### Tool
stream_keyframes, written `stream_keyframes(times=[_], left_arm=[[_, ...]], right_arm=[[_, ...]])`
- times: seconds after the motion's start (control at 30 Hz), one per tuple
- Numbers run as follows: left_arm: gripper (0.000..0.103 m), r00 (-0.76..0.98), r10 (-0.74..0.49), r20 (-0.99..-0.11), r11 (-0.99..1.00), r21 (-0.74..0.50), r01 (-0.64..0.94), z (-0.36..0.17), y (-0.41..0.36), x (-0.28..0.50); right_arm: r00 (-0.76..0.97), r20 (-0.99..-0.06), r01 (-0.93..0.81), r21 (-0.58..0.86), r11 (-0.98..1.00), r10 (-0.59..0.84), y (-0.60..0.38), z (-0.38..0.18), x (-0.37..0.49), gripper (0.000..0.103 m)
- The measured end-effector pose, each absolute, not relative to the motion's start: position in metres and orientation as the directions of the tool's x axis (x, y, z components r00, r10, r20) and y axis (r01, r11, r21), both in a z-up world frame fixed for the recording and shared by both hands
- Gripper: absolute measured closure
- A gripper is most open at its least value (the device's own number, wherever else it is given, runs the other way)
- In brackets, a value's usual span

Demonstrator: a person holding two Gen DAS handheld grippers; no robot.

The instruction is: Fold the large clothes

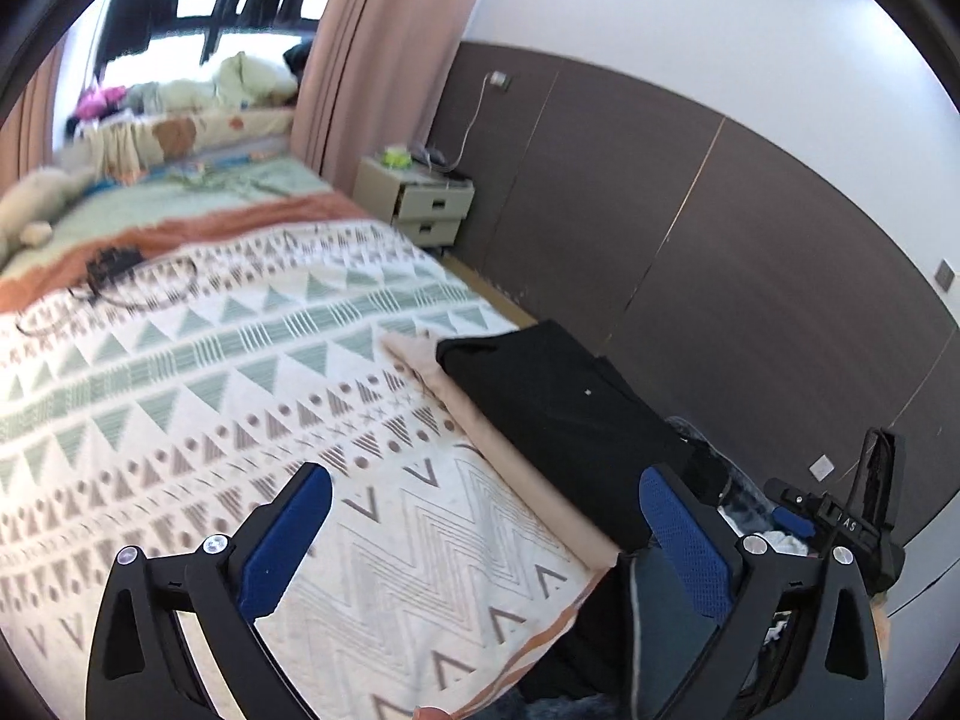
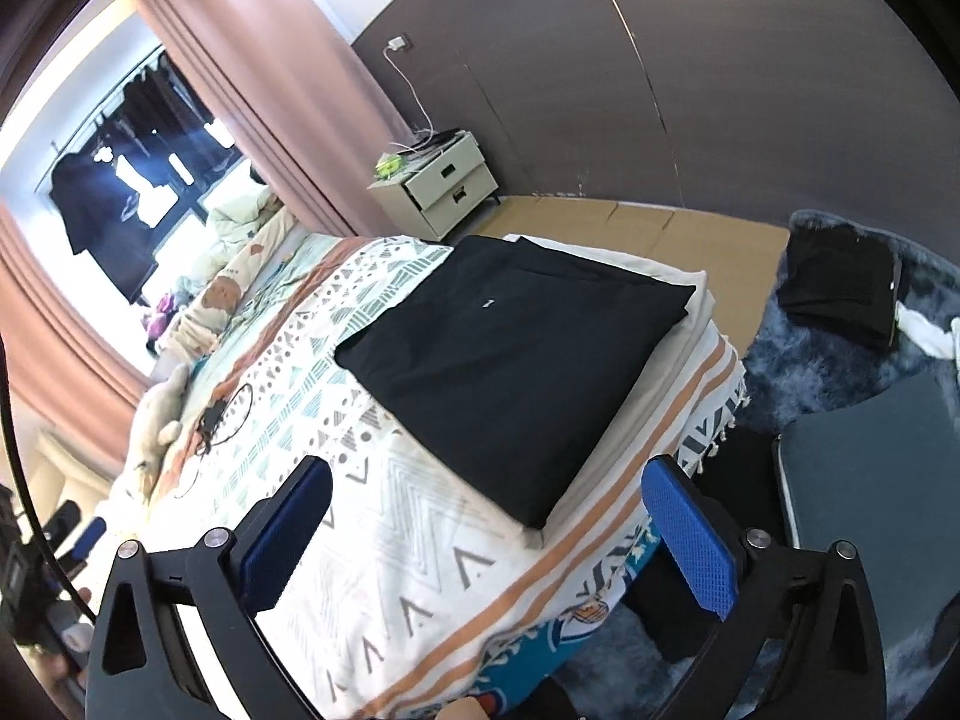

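A folded black garment [image 2: 516,360] lies flat on a folded beige one [image 2: 690,324] at the bed's corner, on the patterned blanket [image 2: 384,552]. In the left wrist view the same black garment [image 1: 558,414] rests on the beige layer [image 1: 522,480] by the bed's right edge. My left gripper [image 1: 480,516] hangs open above the blanket, holding nothing, with the stack just ahead of its right finger. My right gripper [image 2: 486,516] is open too and empty, hovering over the bed's near corner in front of the stack. The right gripper's body [image 1: 834,522] shows at the right of the left wrist view.
A bedside cabinet [image 2: 447,183] stands by the dark wall panel. Black folded clothes [image 2: 840,288] and a white cloth [image 2: 927,333] lie on a blue shaggy rug [image 2: 798,372]. A dark cable and small device [image 1: 114,267] rest on the blanket. Pillows and a plush toy [image 1: 36,204] lie at the bed's far end.
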State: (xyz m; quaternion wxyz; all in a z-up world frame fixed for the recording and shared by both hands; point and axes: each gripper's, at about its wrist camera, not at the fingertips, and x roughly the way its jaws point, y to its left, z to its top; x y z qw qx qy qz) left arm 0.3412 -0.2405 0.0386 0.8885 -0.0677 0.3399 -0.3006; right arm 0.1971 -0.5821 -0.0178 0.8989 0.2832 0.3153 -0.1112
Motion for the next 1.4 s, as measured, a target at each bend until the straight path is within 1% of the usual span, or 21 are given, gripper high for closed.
stream_keyframes(times=[0.17,0.3,0.4,0.57,0.83,1.03,1.23,1.3,1.4], left_arm=[[0.000,0.638,-0.569,-0.520,0.819,-0.285,0.498,0.057,-0.212,0.307],[0.000,0.670,-0.552,-0.496,0.830,-0.255,0.496,0.068,-0.192,0.278],[0.000,0.694,-0.534,-0.484,0.842,-0.227,0.489,0.072,-0.179,0.256],[0.000,0.726,-0.501,-0.471,0.862,-0.198,0.466,0.069,-0.159,0.219],[0.000,0.771,-0.456,-0.445,0.889,-0.178,0.423,0.063,-0.132,0.163],[0.000,0.813,-0.401,-0.421,0.915,-0.140,0.379,0.059,-0.111,0.124],[0.000,0.846,-0.363,-0.391,0.932,-0.149,0.331,0.048,-0.093,0.088],[0.000,0.853,-0.359,-0.379,0.933,-0.171,0.317,0.043,-0.088,0.075],[0.000,0.867,-0.330,-0.374,0.943,-0.156,0.293,0.035,-0.085,0.055]], right_arm=[[0.784,-0.620,0.369,0.415,0.832,-0.039,-0.557,-0.003,0.175,0.000],[0.772,-0.632,0.371,0.357,0.857,-0.071,-0.538,0.003,0.157,0.000],[0.779,-0.621,0.357,0.327,0.875,-0.086,-0.524,0.008,0.141,0.000],[0.800,-0.587,0.336,0.273,0.901,-0.121,-0.506,0.020,0.113,0.000],[0.817,-0.567,0.261,0.194,0.946,-0.109,-0.473,0.031,0.075,0.000],[0.832,-0.545,0.210,0.136,0.968,-0.104,-0.448,0.032,0.048,0.000],[0.866,-0.493,0.171,0.140,0.975,-0.081,-0.432,0.026,0.022,0.000],[0.871,-0.486,0.168,0.150,0.974,-0.076,-0.427,0.022,0.016,0.000],[0.869,-0.488,0.176,0.160,0.971,-0.077,-0.423,0.013,0.010,0.000]])
